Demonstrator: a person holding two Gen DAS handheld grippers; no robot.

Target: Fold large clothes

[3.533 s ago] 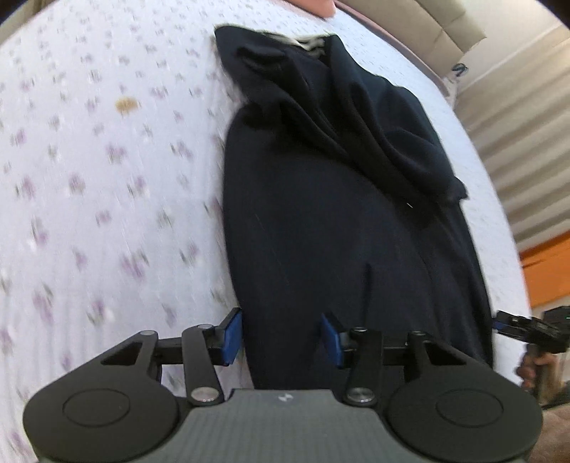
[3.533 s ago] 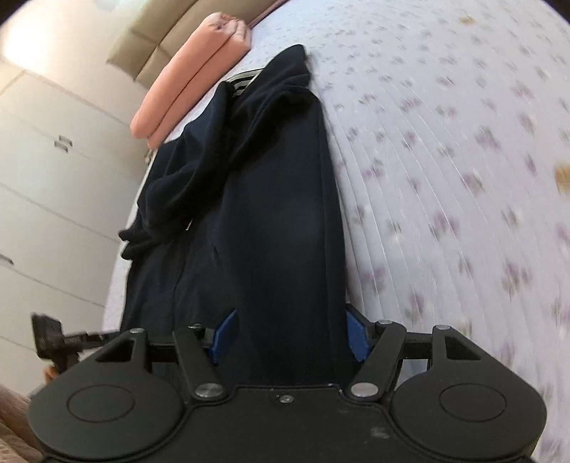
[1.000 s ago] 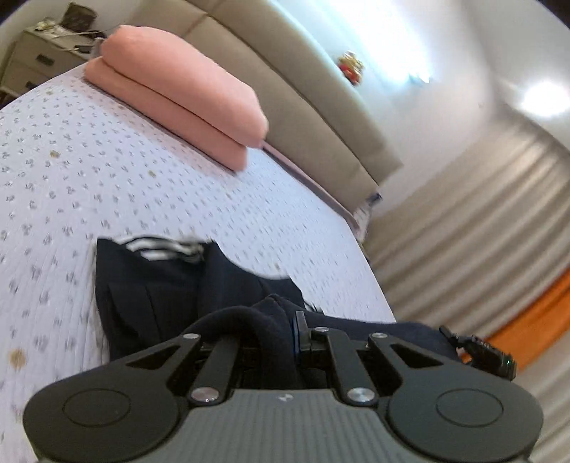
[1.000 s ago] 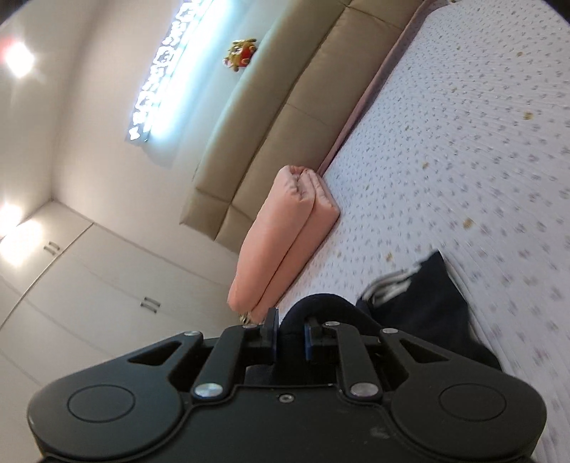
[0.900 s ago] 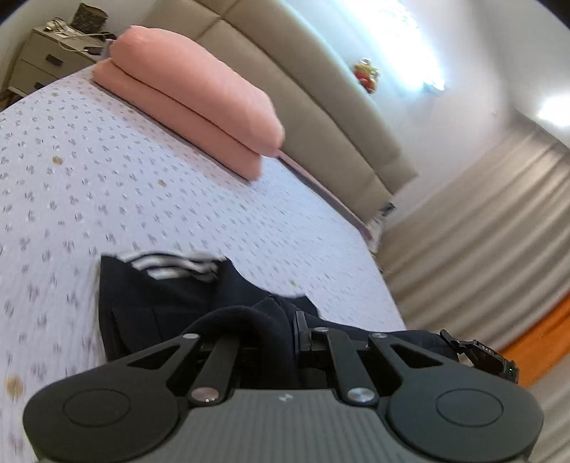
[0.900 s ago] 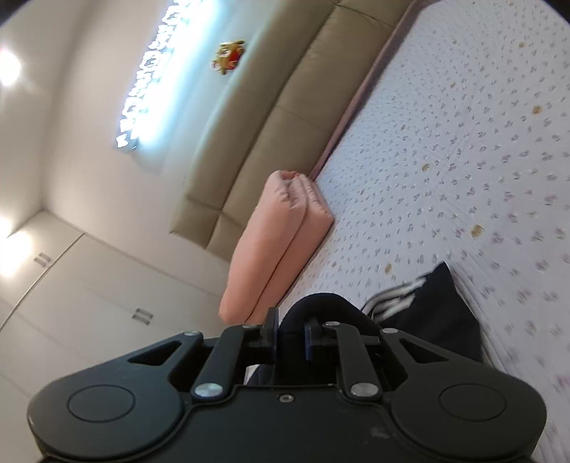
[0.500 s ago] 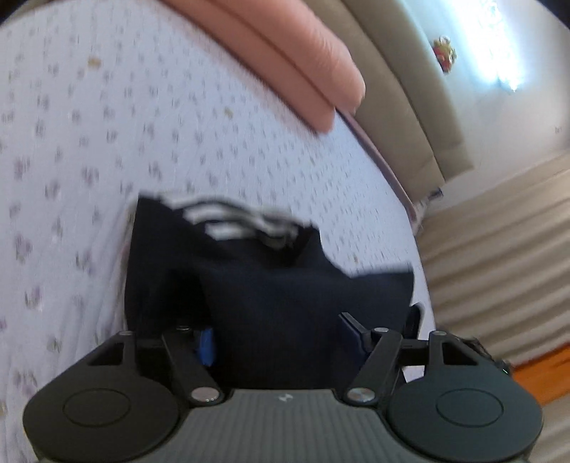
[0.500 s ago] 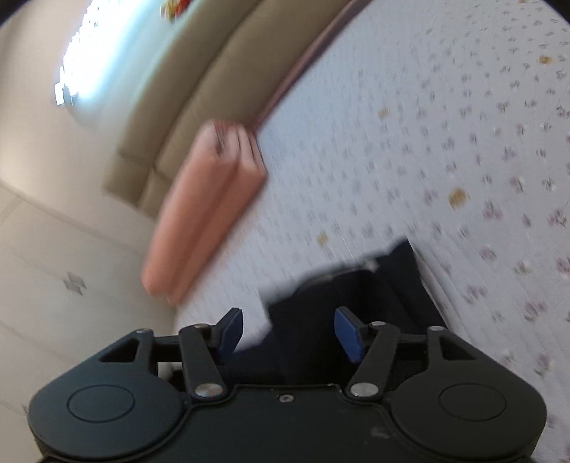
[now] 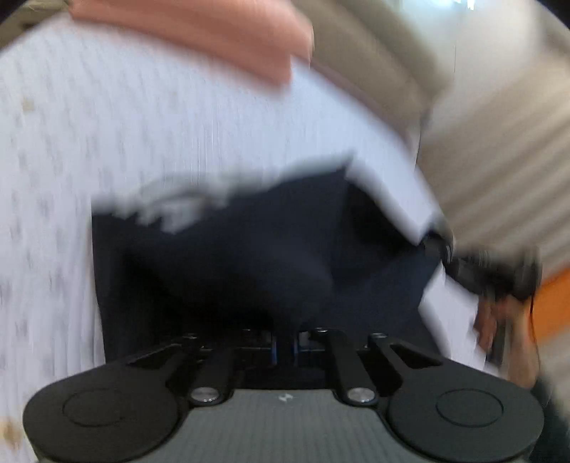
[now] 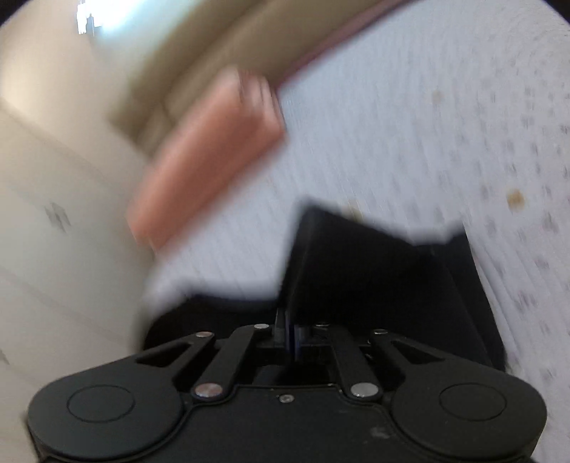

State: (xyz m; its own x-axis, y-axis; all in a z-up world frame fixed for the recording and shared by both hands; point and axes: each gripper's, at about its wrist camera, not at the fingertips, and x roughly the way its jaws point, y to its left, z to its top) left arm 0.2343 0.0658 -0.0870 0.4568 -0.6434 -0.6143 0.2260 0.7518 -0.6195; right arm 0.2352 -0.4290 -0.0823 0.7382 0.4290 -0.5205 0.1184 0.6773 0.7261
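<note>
On the floral bedsheet [image 9: 149,117], my left claw [image 9: 284,347] is pressed together, pinching a fold of the dark navy garment [image 9: 231,256] lying bunched below the pink pillow [image 9: 199,32]. My right claw [image 10: 289,333] is likewise pressed together, clamping the same garment's edge [image 10: 374,285]. Both views are blurred; the beige headboard [image 10: 228,46] shows behind.

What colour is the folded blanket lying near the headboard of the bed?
The folded blanket is salmon pink, seen best in the right wrist view.
</note>
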